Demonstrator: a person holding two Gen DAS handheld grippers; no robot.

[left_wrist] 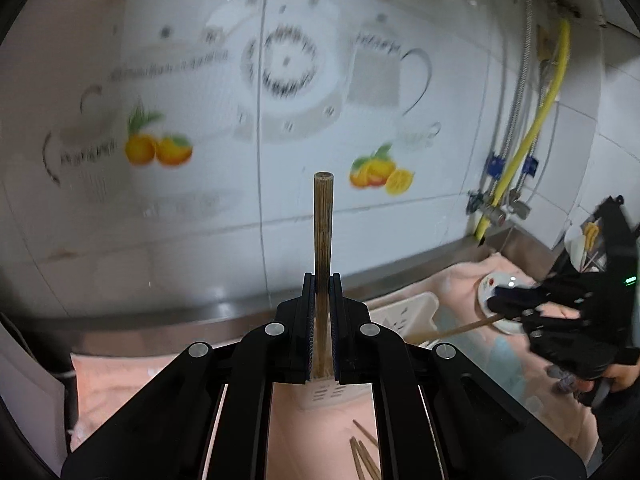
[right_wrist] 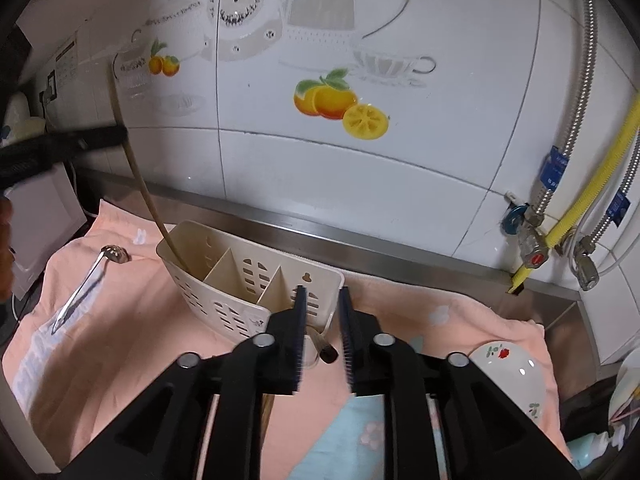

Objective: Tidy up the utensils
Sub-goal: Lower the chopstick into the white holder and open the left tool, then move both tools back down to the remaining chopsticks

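Left gripper (left_wrist: 323, 312): jaws closed on chopstick (left_wrist: 322, 232), upright, lower tip inside leftmost compartment of caddy (right_wrist: 224, 304). Right gripper (right_wrist: 322, 332): jaws part open, empty, over caddy's near right end; dark-tipped chopstick (right_wrist: 325, 350) lies on cloth (right_wrist: 120, 344) between jaws. Chopstick looks light, stiff, smooth, likely to pivot in pinch; mid-shaft grip steadies it. More chopsticks (left_wrist: 366, 456) on cloth below left gripper. Spoon (right_wrist: 86, 280) lies left of caddy: thin metal, slippery; take at handle. Bowl (right_wrist: 516, 372) at right, fragile.

wall: white tiles (right_wrist: 460, 80), fruit decals (right_wrist: 340, 104) | ledge: steel (right_wrist: 360, 246) | pipes: yellow hose (right_wrist: 592, 188) at right
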